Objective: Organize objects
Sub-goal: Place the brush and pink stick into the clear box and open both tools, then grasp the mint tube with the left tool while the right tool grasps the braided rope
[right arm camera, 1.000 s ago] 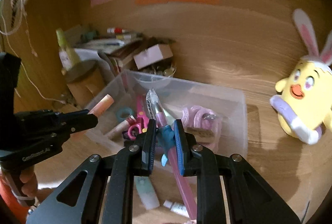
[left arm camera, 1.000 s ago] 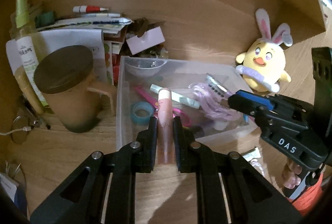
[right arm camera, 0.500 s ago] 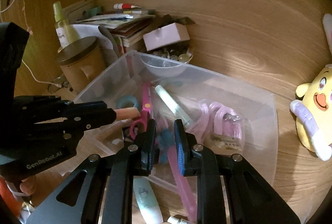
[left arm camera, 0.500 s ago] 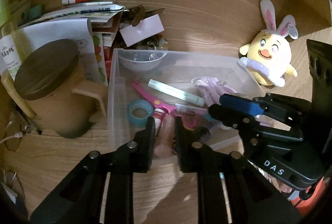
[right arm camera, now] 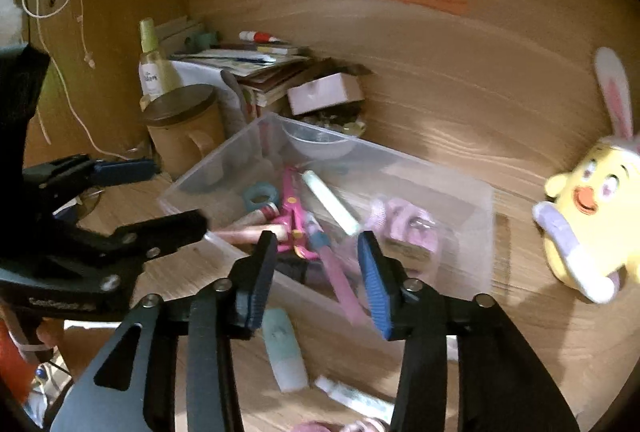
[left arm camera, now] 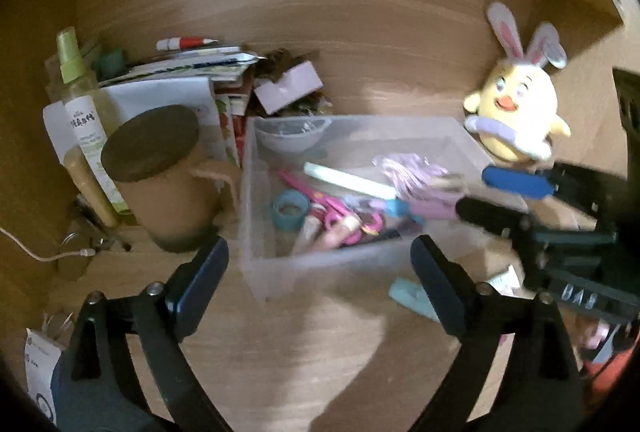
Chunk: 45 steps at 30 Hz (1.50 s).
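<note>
A clear plastic bin [left arm camera: 249, 192] [right arm camera: 440, 168] sits mid-desk, holding pink scissors [left arm camera: 320, 198], a tape roll [left arm camera: 291, 209], a pale green stick [right arm camera: 330, 202] and a pink cord. A pink tube [left arm camera: 340, 230] [right arm camera: 252, 232] lies loose in it. My left gripper [left arm camera: 316, 258] [right arm camera: 178, 192] hangs before the bin's near wall, its jaws opening wide with nothing between them. My right gripper [right arm camera: 318, 244] [left arm camera: 474, 192] is over the bin's near edge, its jaws opening. A pink pen-like tool with a blue grip [right arm camera: 320, 244] lies between its pads, untouched.
A lidded tan mug [left arm camera: 160, 168] and a spray bottle [left arm camera: 76, 92] stand left of the bin, with stacked papers [left arm camera: 180, 76] behind. A yellow plush chick [left arm camera: 516, 116] sits at the right. Two small tubes [right arm camera: 284, 348] [right arm camera: 352, 398] lie on the desk in front.
Both grippers dipped into the bin, then drew back. The left let go of the pink tube and opened wide. The right's jaws parted from the pink tool, which now rests in the bin.
</note>
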Available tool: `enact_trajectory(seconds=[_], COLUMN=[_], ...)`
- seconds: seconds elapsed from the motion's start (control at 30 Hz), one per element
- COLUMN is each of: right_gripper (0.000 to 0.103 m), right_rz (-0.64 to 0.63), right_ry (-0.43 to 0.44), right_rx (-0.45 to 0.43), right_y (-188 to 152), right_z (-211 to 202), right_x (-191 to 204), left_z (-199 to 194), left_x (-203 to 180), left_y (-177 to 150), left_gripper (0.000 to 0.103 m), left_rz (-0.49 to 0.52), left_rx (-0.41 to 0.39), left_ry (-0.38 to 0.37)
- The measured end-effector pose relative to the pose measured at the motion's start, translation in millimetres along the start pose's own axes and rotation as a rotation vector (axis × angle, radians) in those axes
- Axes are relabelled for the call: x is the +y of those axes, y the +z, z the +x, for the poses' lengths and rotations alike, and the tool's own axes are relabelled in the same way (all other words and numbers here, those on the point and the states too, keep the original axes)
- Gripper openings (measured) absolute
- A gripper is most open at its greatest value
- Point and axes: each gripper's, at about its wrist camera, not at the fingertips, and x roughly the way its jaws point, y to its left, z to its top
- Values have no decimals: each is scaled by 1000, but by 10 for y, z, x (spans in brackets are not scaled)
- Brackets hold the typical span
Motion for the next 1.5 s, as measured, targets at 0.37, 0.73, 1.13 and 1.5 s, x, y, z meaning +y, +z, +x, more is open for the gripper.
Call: enact_trajectory(seconds=[0.37,0.73,1.13,1.5], right_gripper=[54,54,54,38], right_rz=[40,119,127,74], right_ry=[-82,-110,-46,-82], right_rx=[-10,106,173,223], right_y=[-488,-1187,-1433,-1302], right_z=[-466,-401,-280,-138], right_x=[-324,-474,-412,-414], left_z=[223,762,673,723], left_x=[-381,-563,-687,-712], left_y=[-359,-393,-539,-482], left_gripper=[96,94,68,62], left_rz=[22,-112,38,130], left_rx=[127,258,227,242], left_ry=[-60,-57,26,-46])
